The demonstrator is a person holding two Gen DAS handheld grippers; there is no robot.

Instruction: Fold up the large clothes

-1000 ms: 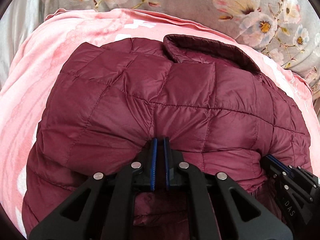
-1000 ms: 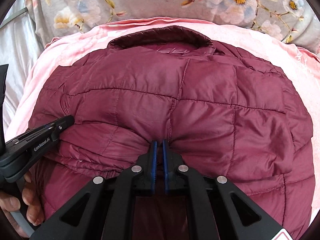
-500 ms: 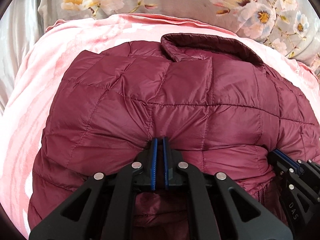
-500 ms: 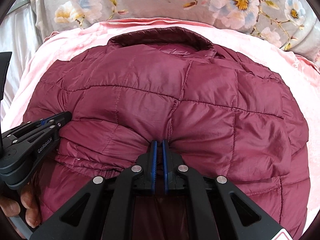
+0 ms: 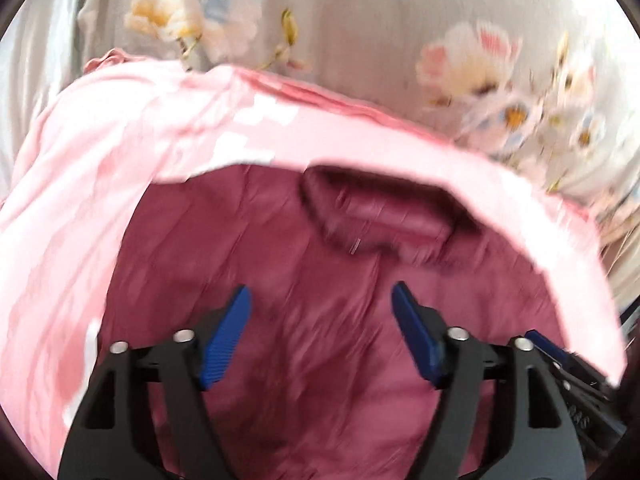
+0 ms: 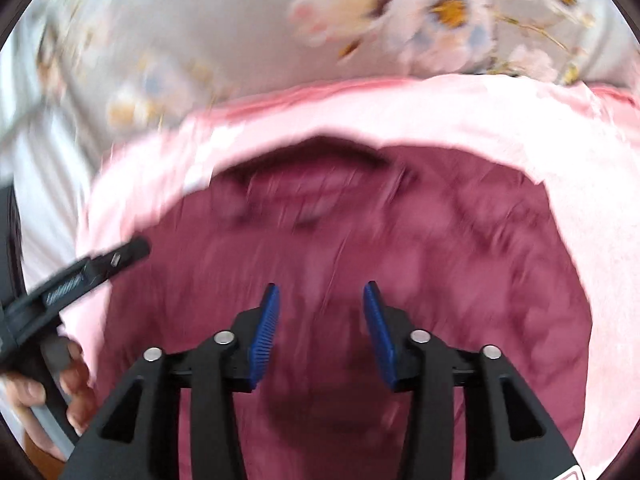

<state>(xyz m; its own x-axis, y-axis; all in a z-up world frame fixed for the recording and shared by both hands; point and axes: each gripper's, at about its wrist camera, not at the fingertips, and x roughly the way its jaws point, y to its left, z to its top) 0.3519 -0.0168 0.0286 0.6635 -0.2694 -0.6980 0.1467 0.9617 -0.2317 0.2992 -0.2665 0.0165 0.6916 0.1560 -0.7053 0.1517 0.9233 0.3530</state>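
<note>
A maroon quilted puffer jacket [image 5: 320, 300] lies folded on a pink blanket [image 5: 120, 160], its collar [image 5: 380, 216] at the far side. It also shows in the right wrist view [image 6: 420, 260]. My left gripper [image 5: 322, 308] is open and empty above the jacket's near part. My right gripper [image 6: 320, 304] is open and empty above it too. The left gripper shows at the left of the right wrist view [image 6: 80, 276], and the right gripper shows at the right edge of the left wrist view [image 5: 568, 364]. Both views are blurred by motion.
A grey floral bedcover [image 5: 400, 40] lies beyond the pink blanket [image 6: 560, 140]; it also shows in the right wrist view [image 6: 240, 20]. The person's hand [image 6: 60, 380] holds the left gripper's handle at the lower left of the right wrist view.
Both grippers were shut on the jacket's folded edge; both have opened and let it go. The jacket has dropped flat and the grippers have pulled back from it.
</note>
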